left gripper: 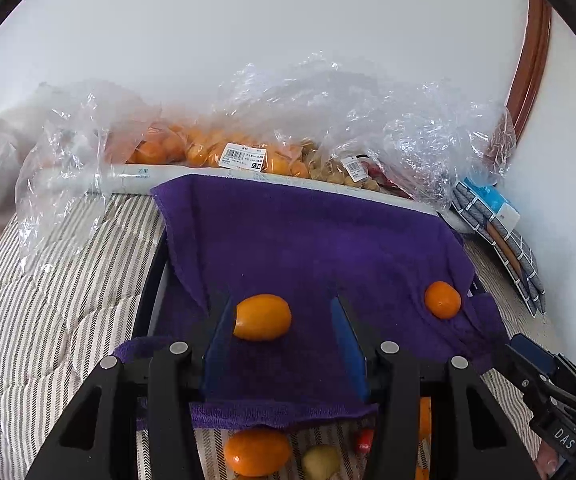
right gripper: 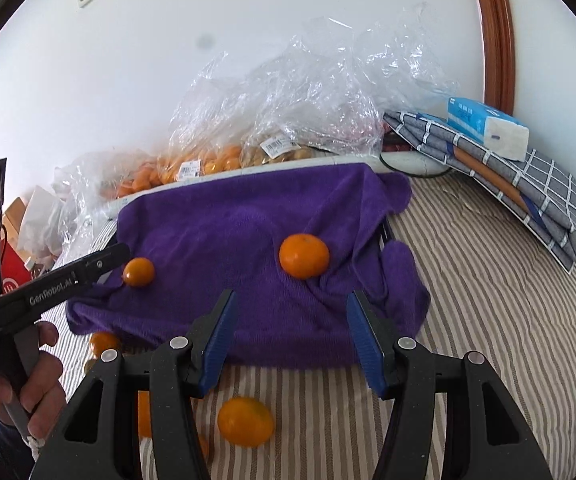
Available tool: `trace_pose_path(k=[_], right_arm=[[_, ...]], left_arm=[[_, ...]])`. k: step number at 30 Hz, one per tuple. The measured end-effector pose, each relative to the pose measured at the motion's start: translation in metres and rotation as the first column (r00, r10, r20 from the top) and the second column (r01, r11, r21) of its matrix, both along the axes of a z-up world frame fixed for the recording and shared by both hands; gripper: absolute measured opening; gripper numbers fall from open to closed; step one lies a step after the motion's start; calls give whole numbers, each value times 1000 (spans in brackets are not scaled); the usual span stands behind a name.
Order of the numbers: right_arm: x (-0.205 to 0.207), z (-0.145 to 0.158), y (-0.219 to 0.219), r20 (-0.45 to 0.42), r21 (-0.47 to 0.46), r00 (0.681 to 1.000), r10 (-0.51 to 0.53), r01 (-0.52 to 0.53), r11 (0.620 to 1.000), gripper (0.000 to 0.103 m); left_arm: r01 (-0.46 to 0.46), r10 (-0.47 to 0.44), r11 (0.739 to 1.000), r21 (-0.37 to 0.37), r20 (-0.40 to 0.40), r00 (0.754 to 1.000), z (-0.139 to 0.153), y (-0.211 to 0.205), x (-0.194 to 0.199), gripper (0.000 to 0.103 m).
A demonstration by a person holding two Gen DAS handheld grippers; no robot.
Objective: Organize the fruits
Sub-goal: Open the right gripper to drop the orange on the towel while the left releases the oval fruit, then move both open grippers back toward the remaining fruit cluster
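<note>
The left gripper (left gripper: 284,312), fingers spread, touched one orange (left gripper: 262,317) with its left finger; closing carelessly risked rolling it off the purple towel (left gripper: 307,240).

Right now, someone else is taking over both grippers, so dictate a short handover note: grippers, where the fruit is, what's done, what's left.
Left gripper: open, nothing gripped; an oval orange fruit lies on the purple towel beside its left finger.
Right gripper: open, empty, hovering over the towel's near edge.
Round orange also sits on the towel, farther right.
Loose fruit on the striped bedcover: one orange below the right gripper, a few more partly hidden near the left gripper.
Bagged fruit waits along the wall.
Done: two fruits on the towel. Left: loose ones, then the bags.
</note>
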State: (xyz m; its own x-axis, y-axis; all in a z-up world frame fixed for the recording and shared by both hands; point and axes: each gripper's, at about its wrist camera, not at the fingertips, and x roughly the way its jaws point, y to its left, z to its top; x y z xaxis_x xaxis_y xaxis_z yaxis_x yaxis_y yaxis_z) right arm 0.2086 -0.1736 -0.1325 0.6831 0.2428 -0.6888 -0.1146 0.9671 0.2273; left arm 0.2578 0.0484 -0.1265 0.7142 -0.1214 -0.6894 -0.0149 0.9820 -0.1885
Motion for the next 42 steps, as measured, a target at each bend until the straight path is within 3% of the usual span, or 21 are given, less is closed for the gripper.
trace_pose_path(k=[9,13,15,18,31,42], right_arm=[[-35,-3,-1,-5,-24,1000,7,-7,1000,56],[-46,-5,-4,-15,-3,1000,-2,2,1000,56],[-50,-6,-5,-19,4,1000,-2,2,1000,56],[-57,-5,-5,-15,-3,1000,-4,4,1000,56],[-66,-12,1,-41,-19,999,22,-22,1000,56],[-47,-32,27,-104,-30,989,108,-112,993,56]], left_arm=[[-36,36,999,-7,3,999,-8,13,-44,47],[-57,56,998,18,30,998,-10,18,-68,47],[-40,41,999,-15,71,997,-5,22,-82,47],[-60,59,998,7,119,991,-2,24,-98,50],[-122,122,992,-42,-1,993,-18,43,-94,52],[-103,100,991,-91,-36,994,-23,44,-90,54]])
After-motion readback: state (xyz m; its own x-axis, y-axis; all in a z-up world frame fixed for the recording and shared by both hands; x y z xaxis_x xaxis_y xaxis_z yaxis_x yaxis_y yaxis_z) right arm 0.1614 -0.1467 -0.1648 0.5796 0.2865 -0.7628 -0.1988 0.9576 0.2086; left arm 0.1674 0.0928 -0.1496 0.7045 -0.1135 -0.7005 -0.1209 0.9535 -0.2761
